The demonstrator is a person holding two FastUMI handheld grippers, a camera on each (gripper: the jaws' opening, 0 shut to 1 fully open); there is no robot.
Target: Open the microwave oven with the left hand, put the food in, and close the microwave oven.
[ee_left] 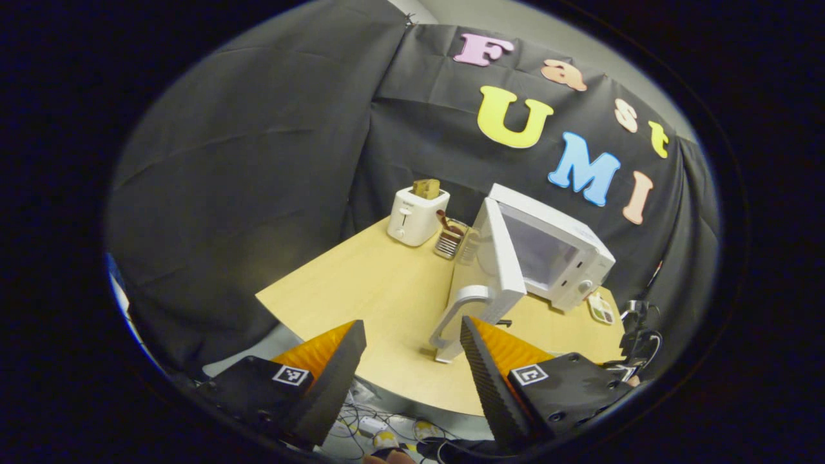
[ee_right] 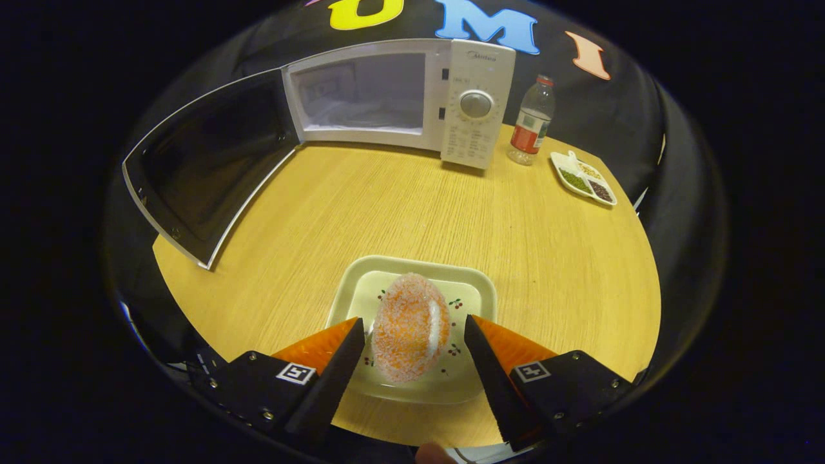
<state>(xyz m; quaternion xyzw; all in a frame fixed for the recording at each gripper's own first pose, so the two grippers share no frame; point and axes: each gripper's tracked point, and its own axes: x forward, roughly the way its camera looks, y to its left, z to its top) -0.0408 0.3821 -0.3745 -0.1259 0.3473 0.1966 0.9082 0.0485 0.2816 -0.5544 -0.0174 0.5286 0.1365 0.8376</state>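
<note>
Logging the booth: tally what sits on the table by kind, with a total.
Appliances: 2, microwave, toaster
Dishes: 2, plate, sectioned dish
Bottles: 1, bottle
Racks: 1, rack
Food: 1, pastry
Total: 7

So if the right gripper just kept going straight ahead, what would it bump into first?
Probably the orange food on its plate, which lies between the open right gripper's fingers; depth is hard to judge.

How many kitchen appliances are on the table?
2: the microwave at the back with its door swung open, and a toaster to its left. Others may be hidden.
</note>
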